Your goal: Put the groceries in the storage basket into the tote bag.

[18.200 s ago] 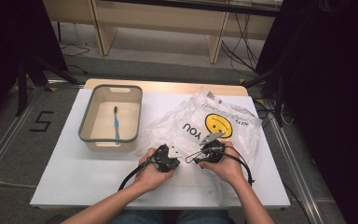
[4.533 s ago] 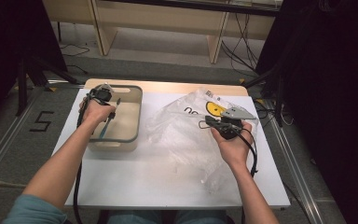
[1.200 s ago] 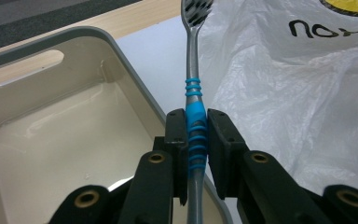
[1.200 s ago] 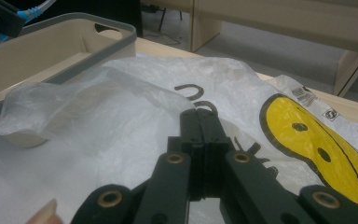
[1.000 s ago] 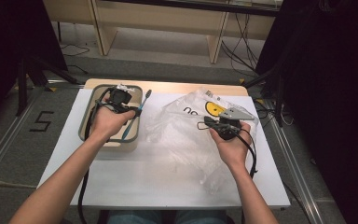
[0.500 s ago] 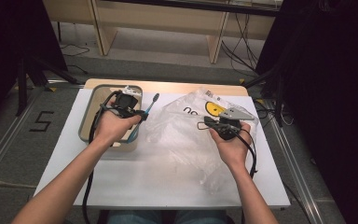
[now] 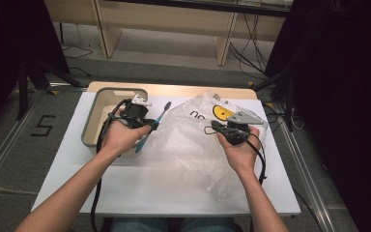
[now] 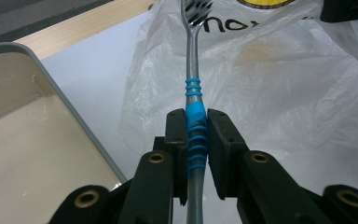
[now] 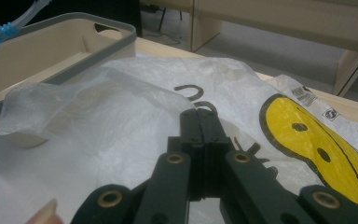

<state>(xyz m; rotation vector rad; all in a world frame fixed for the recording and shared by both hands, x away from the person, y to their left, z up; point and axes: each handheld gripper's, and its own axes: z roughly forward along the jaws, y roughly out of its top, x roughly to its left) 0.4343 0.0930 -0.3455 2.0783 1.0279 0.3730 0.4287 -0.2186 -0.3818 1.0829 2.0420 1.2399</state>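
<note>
The toothbrush point(image 8: 194, 100) is being pinched at its blue grip by the left gripper point(image 7: 147, 126), bristle end leading, between the tub point(image 7: 91, 126) and the plastic bag point(image 7: 193, 145). The right gripper point(image 7: 211, 128), jaws pressed together on a fold of the bag, is apparently holding its mouth up for loading. Bare table point(image 7: 140, 186) is lying open nearer the person.

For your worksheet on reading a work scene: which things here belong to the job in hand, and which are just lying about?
In the job:
- toothbrush, clamped in the left gripper
- plastic bag, its film pinched by the right gripper
- bin, beside the toothbrush

Lying about:
- cables on the floor behind the table
- floor marking
</note>
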